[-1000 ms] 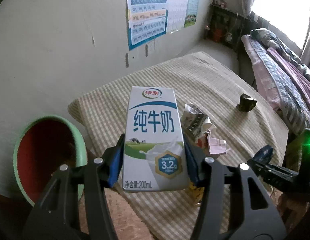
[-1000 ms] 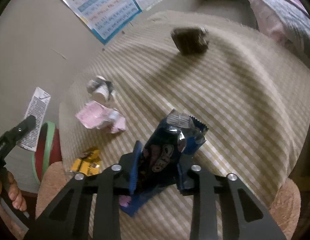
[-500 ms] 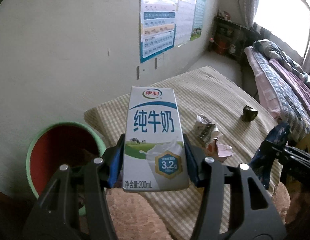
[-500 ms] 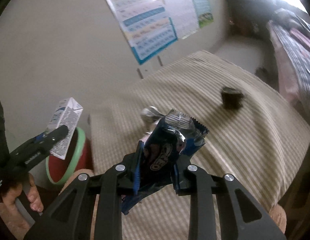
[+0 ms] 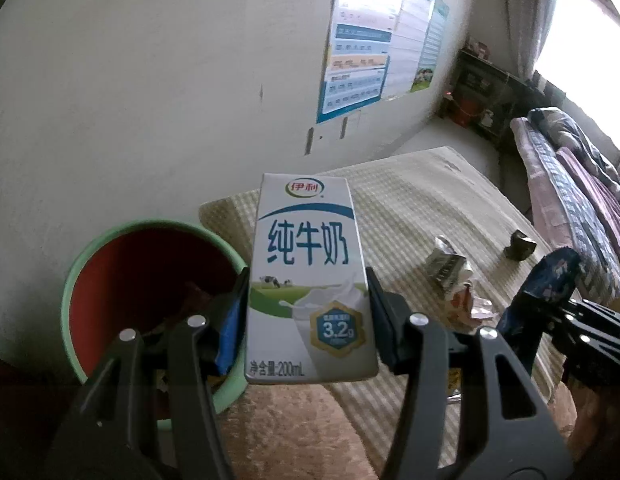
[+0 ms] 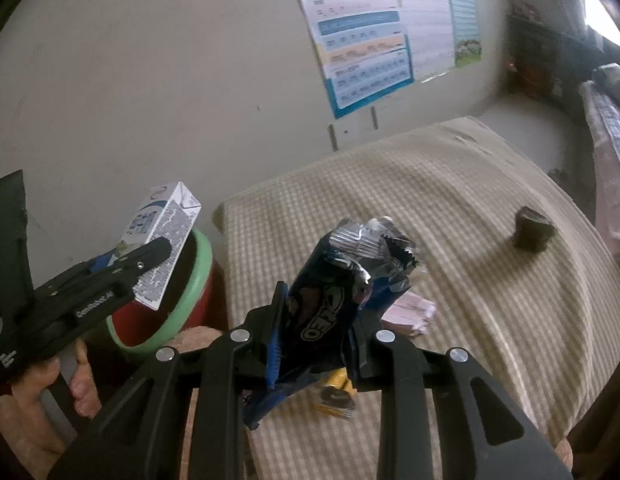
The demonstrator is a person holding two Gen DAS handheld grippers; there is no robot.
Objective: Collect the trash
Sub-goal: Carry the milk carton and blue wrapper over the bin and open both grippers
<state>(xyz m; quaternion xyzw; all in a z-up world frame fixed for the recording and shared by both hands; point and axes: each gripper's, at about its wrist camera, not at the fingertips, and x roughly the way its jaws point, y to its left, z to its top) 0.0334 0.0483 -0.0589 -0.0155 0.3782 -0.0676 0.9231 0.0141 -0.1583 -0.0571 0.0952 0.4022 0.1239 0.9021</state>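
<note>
Left gripper (image 5: 306, 320) clamped on milk carton (image 5: 308, 280), held just beside the green-rimmed bin (image 5: 110, 292). Right gripper (image 6: 314, 336) clamped on Oreo wrapper (image 6: 334, 296), right of bin, above checked desk (image 6: 470, 240).

Both views are lit by daylight from a window (image 5: 586, 24) at the upper right, which is overexposed to plain white. Glare is seen on the wall poster (image 5: 366, 32), so its upper text is washed out. The lower corners are dim. Straight lines are bent by the fisheye lens, and dark vignetting is seen at the edges. The right wrist view is slightly blurred.
</note>
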